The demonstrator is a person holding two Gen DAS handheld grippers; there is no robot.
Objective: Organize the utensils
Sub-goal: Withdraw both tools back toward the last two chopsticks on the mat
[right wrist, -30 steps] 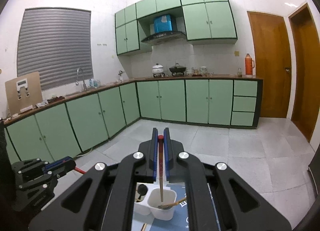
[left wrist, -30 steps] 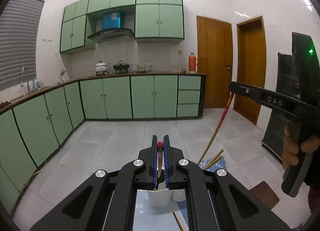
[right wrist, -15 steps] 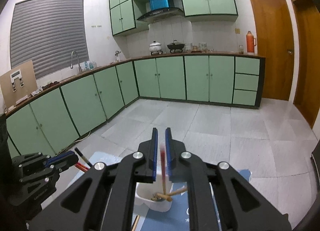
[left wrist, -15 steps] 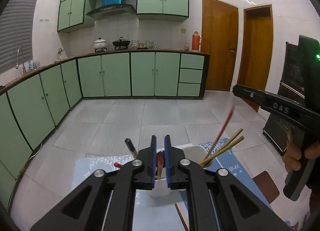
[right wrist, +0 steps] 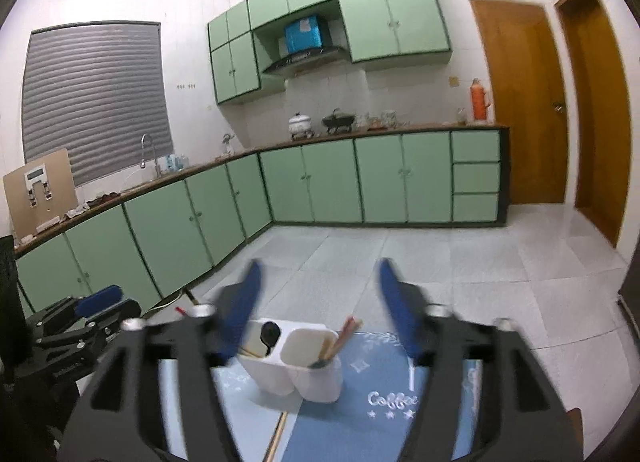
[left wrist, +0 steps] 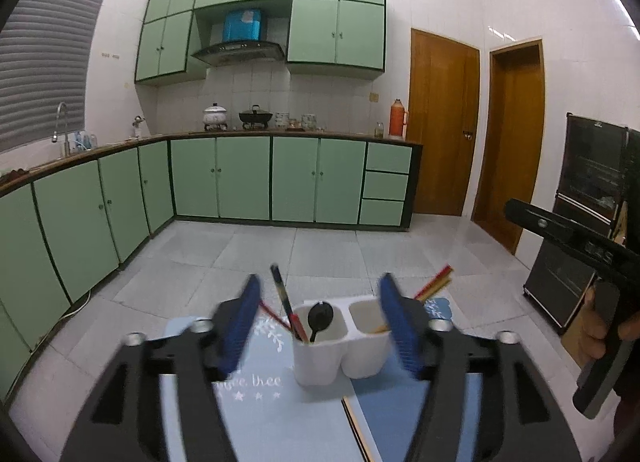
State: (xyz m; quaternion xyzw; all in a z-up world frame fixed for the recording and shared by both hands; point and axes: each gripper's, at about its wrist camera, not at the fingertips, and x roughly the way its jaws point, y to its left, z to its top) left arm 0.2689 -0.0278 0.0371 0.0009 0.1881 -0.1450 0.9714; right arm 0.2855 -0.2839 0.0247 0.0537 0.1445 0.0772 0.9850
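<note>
A white two-compartment utensil holder point(left wrist: 340, 346) stands on blue placemats point(left wrist: 248, 402). Its left cup holds a black spoon point(left wrist: 320, 316) and red-and-black chopsticks point(left wrist: 285, 304). Its right cup holds red and wooden chopsticks point(left wrist: 434, 286). My left gripper point(left wrist: 320, 326) is open and empty, its jaws wide on either side of the holder. In the right wrist view the holder point(right wrist: 294, 362) stands between the jaws of my right gripper point(right wrist: 320, 310), which is open and empty. A loose wooden chopstick point(right wrist: 278, 434) lies on the mat in front of the holder.
The right gripper's body point(left wrist: 592, 262) and the hand on it show at the right of the left wrist view. The left gripper point(right wrist: 76, 326) shows at the lower left of the right wrist view. Green cabinets point(left wrist: 248, 177), tiled floor and wooden doors point(left wrist: 444, 129) lie beyond.
Both grippers have opened and let go of the chopsticks they held, which now stand in the holder. Both grippers have drawn back from the holder.
</note>
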